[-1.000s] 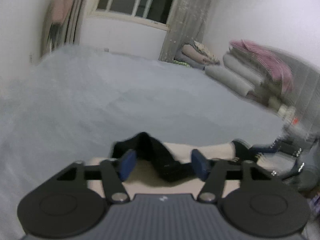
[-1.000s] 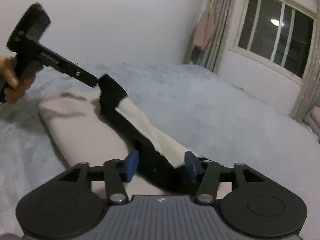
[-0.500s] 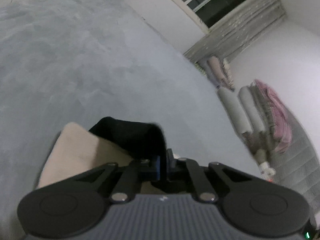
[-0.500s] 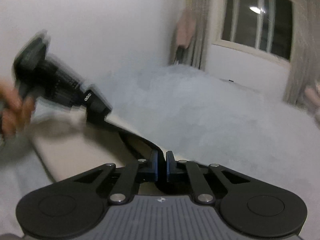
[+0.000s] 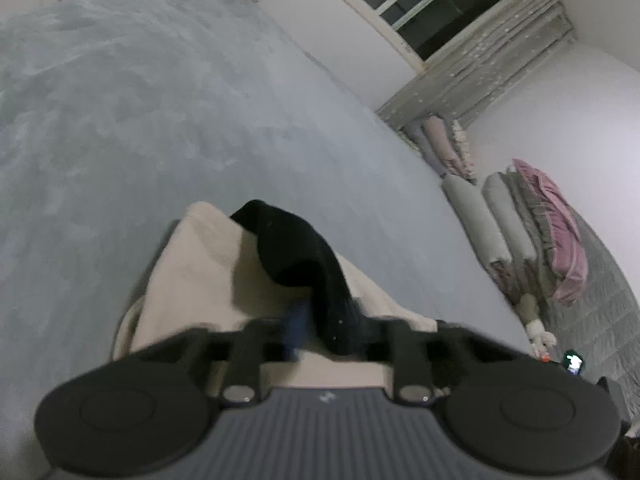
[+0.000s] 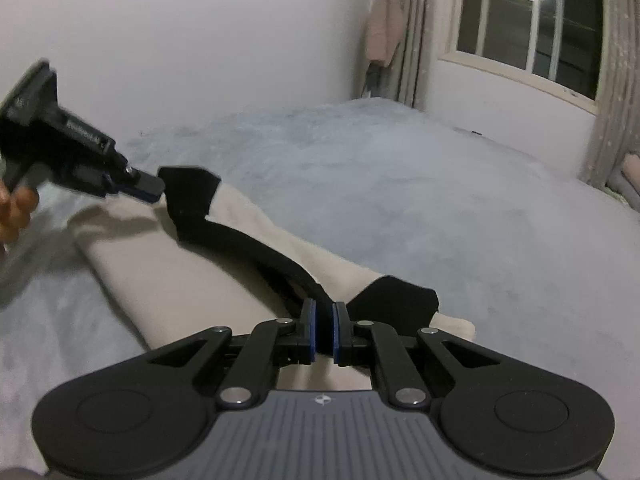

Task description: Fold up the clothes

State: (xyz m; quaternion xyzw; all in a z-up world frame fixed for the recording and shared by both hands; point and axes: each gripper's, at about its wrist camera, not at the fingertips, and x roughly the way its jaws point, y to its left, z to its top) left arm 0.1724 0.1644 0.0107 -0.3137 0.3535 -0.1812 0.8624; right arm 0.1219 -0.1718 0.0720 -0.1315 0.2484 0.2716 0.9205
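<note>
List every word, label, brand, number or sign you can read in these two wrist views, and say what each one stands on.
No text can be read in full.
White lettering on the side of the left gripper, seen from the right wrist view: too blurred to read.
Small white logo mark on the right gripper body: a symbol, not words.
The same mark in the left wrist view: blurred.

Both wrist views look low and close along the garment point(image 5: 208, 280), from opposite ends

left claw point(image 5: 320, 332) motion-blurred, right finger hidden behind black band point(image 5: 304, 256)
</note>
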